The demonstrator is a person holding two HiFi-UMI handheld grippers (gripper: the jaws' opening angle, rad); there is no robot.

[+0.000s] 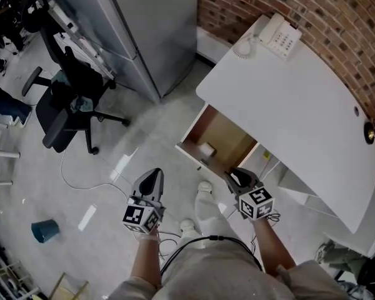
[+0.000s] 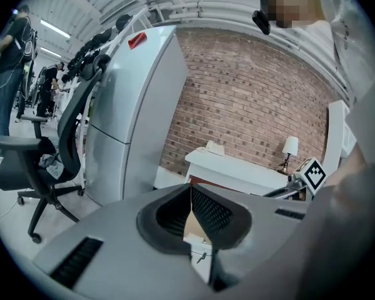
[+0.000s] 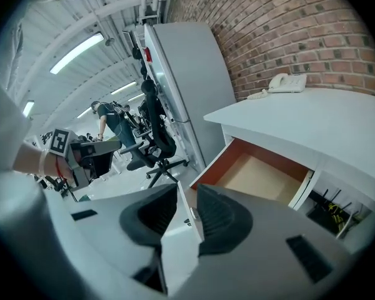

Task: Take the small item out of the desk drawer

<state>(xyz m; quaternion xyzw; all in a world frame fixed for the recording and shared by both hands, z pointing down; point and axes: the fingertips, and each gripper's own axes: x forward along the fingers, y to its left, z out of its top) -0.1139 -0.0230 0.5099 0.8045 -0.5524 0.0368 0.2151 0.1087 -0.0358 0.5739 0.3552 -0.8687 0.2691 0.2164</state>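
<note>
So the biggest thing here is the brick wall (image 1: 312, 11) along the far right, with a tall grey cabinet (image 1: 156, 24) standing to its left. The white table (image 1: 300, 99) runs along that wall. An empty black office chair (image 1: 69, 105) sits out on the floor to the left, well apart from the table.

The table's drawer (image 1: 228, 136) is pulled out toward the person, and you can see its wooden inside.

The left gripper (image 1: 154, 175) hangs over the bare floor just left of the drawer, not touching anything. Its fingers (image 2: 215, 214) are closed, tips meeting, with nothing pinched between them. The right gripper (image 1: 233, 175) is just beside the drawer's near right corner. Its fingers (image 3: 220, 216) stand a little apart and aren't gripping anything. In the right gripper view you just see the drawer's white front panel through the gap.

A white telephone (image 1: 280, 35) sits on the far end of the table, and a little lamp (image 1: 370, 132) stands at the table's right edge by the wall. A blue cup (image 1: 45, 230) lies on the floor near left.

The small white item (image 1: 206, 149) is inside the drawer, lying on its floor close to the front panel, and neither gripper is touching it.
</note>
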